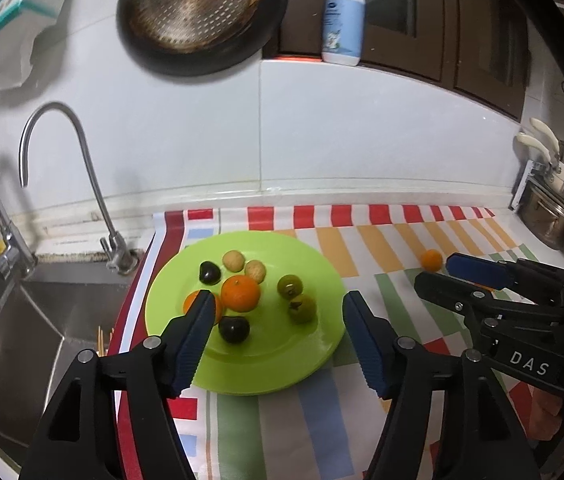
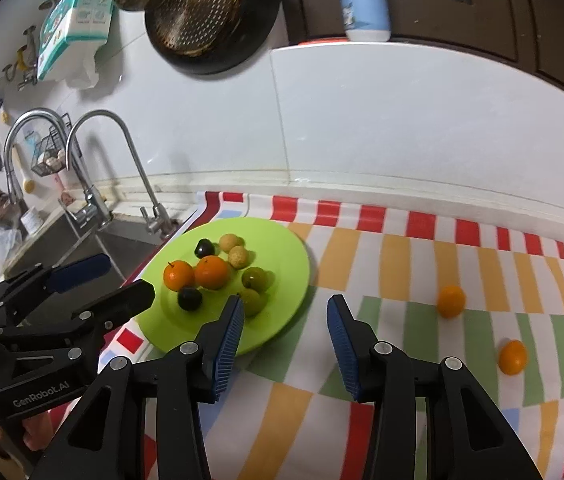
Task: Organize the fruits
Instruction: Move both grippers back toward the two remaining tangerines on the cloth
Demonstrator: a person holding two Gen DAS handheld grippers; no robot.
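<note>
A lime green plate (image 1: 313, 344) (image 2: 282, 248) lies on a striped cloth and holds several fruits: two oranges (image 1: 240, 293) (image 2: 211, 272), two dark plums (image 1: 234, 329), two green fruits (image 1: 289, 286) and two tan longans (image 1: 234, 260). Two small oranges (image 2: 450, 300) (image 2: 513, 357) lie loose on the cloth to the plate's right; one shows in the left wrist view (image 1: 431, 260). My left gripper (image 1: 278, 344) is open and empty above the plate's near side. My right gripper (image 2: 283, 344) is open and empty over the plate's right edge.
A steel sink (image 1: 14, 320) with two taps (image 1: 82, 152) lies left of the cloth. A dark pan (image 1: 198, 12) hangs on the white wall; a soap bottle (image 1: 343, 16) stands on a ledge. A pot (image 1: 545, 216) sits at the far right.
</note>
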